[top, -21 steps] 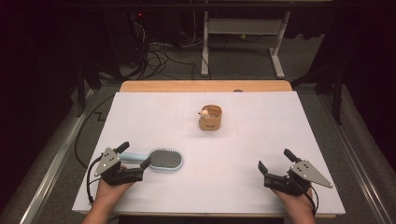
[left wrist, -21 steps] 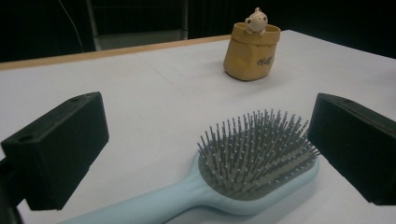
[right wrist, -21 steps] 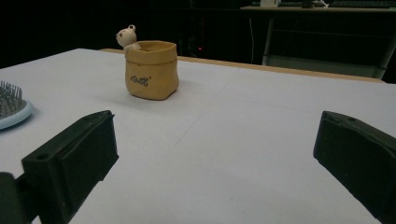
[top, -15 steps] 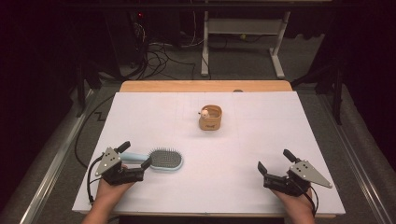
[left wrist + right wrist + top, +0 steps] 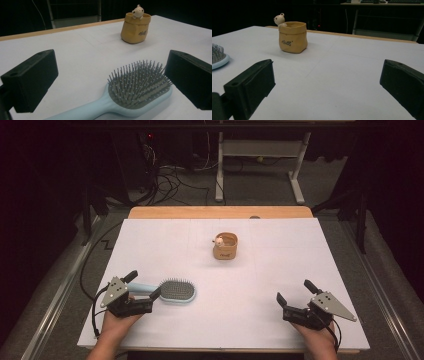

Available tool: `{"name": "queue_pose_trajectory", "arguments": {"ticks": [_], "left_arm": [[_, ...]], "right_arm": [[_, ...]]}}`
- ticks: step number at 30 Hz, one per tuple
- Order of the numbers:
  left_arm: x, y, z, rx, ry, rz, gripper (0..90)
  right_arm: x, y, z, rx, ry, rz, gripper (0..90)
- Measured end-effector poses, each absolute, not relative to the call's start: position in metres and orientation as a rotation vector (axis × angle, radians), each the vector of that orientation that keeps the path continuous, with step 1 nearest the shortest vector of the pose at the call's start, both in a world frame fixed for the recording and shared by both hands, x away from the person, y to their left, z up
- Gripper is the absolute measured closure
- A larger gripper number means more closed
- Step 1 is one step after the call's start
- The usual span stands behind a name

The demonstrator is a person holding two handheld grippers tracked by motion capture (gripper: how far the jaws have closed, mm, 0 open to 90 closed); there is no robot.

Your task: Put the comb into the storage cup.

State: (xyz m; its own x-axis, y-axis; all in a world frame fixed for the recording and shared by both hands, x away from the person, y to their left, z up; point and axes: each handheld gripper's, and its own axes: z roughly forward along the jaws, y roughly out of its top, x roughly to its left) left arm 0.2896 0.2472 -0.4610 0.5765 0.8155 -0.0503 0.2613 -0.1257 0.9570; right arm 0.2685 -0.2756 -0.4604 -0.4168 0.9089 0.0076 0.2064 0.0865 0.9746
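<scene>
A light blue hairbrush (image 5: pixel 175 291) lies bristles up on the white table (image 5: pixel 280 250) at the front left. My left gripper (image 5: pixel 144 284) is open, with its jaws on either side of the brush where the handle meets the head. In the left gripper view, the brush (image 5: pixel 140 85) lies between the two jaws of the left gripper (image 5: pixel 111 65), and neither jaw touches it. A tan pouch-shaped pot (image 5: pixel 226 246) with a small bear figure on its rim stands mid-table. My right gripper (image 5: pixel 294 290) rests open at the front right with nothing in it.
The white sheet covers a wooden tabletop whose far edge (image 5: pixel 220 212) shows bare. Beyond it are cables and a white desk frame (image 5: pixel 260 150) on a dark floor. In the right gripper view the pot (image 5: pixel 292 37) stands ahead to the left and the brush head (image 5: pixel 218 58) is at the left edge.
</scene>
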Motion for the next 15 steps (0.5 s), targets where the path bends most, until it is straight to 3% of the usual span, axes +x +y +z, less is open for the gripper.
{"name": "queue_pose_trajectory", "arguments": {"ticks": [9,15], "left_arm": [[0.29,0.266,-0.452,1.636,0.966,0.6,5.8],[0.293,0.278,-0.452,1.621,1.012,0.59,21.3]], "right_arm": [[0.269,-0.277,-0.461,1.118,1.709,1.373,0.4],[0.269,-0.278,-0.461,1.131,1.702,1.366,0.4]]}}
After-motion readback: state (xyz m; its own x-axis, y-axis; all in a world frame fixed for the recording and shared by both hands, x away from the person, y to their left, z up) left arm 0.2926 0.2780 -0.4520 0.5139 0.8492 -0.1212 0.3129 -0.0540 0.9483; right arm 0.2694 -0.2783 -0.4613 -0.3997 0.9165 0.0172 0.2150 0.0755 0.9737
